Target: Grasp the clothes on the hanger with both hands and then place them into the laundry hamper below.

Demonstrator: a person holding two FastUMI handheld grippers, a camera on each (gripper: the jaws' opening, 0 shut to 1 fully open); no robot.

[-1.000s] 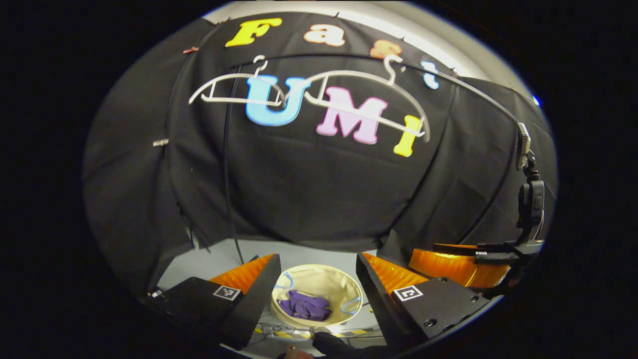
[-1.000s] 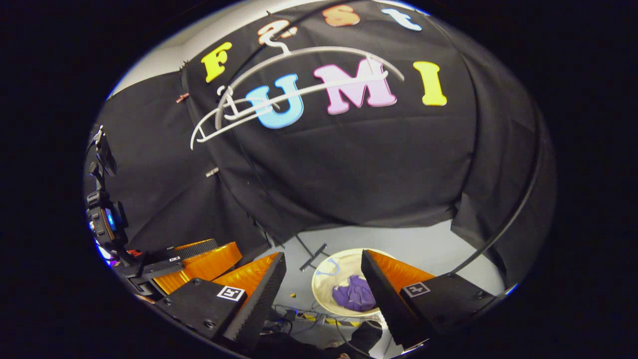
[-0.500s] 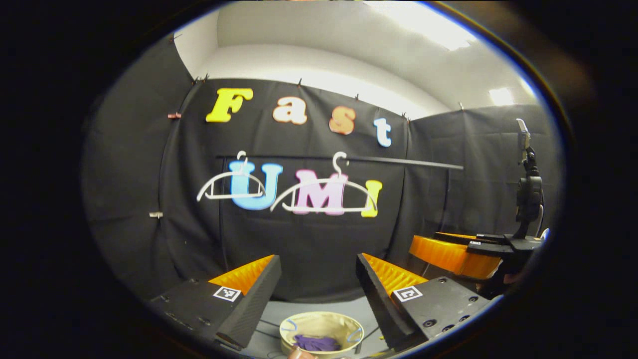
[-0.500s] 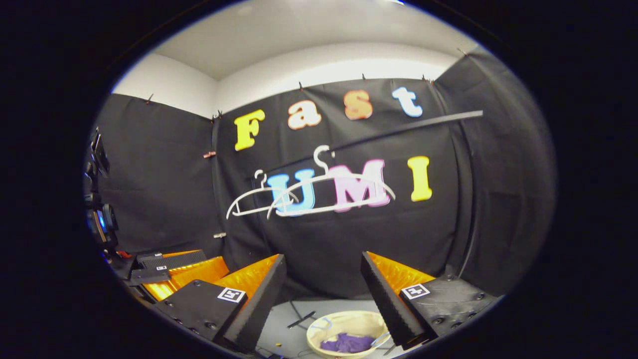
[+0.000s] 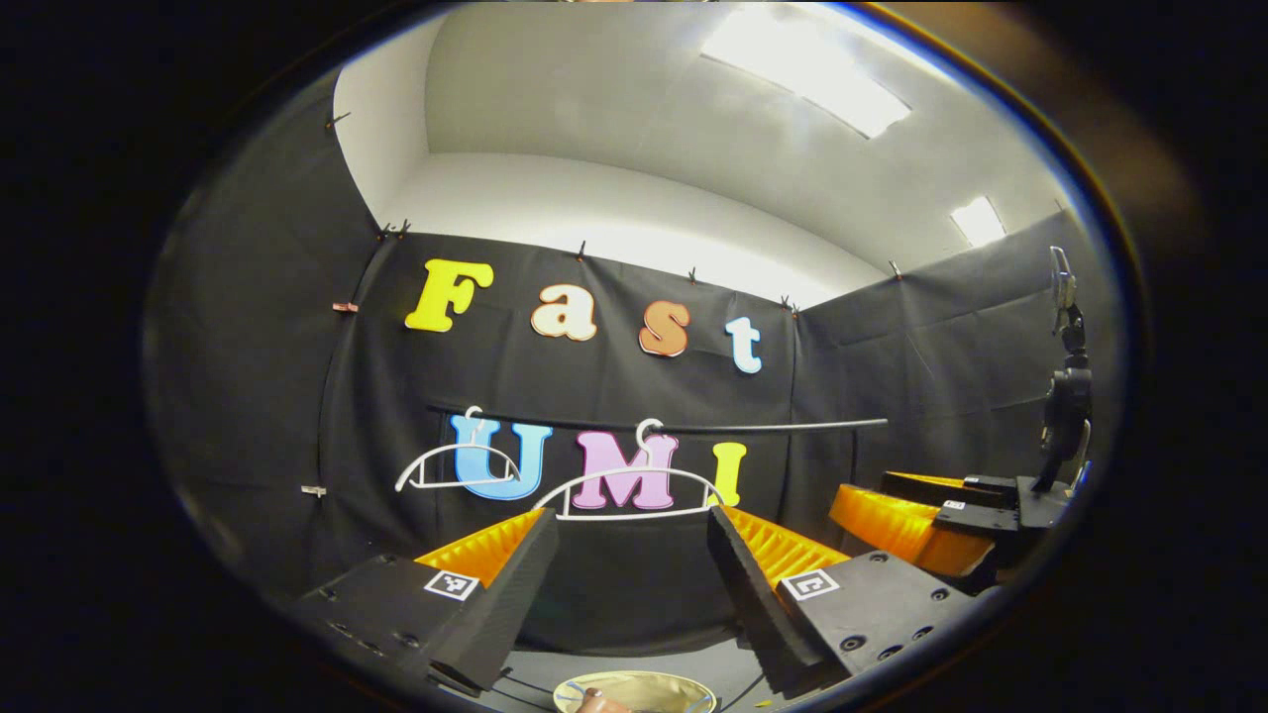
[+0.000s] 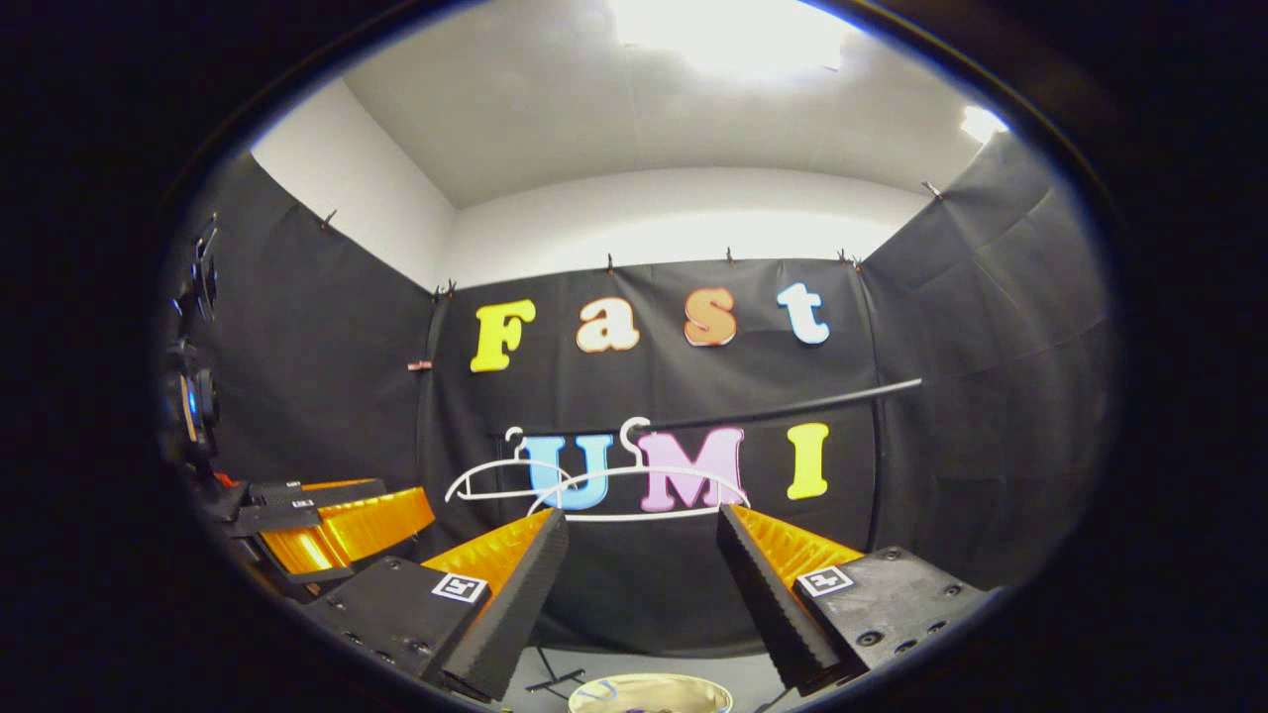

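Both the left claw (image 5: 632,564) and right claw (image 6: 642,569) are gaping wide and empty, well above the laundry hamper (image 6: 649,689); two bare hangers (image 6: 634,485) are hanging beyond them

Hangers: two, white, bare, both on the rail; the nearer hanger (image 5: 628,492) hangs lower in the left gripper view, the farther hanger (image 5: 458,467) beside it to the left. The same pair appears in the right gripper view.

Rail (image 5: 773,427): one, black, running across the back wall.

Laundry hamper (image 6: 649,691): one, cream-coloured, round, on the floor below; just its rim is visible.

Grippers: two. The left gripper (image 5: 632,555) and the right gripper (image 6: 642,555), each with two orange-backed black fingers spread wide apart, nothing between them.

Fingers: four in all.

Ceiling light panels: two, in the left gripper view.
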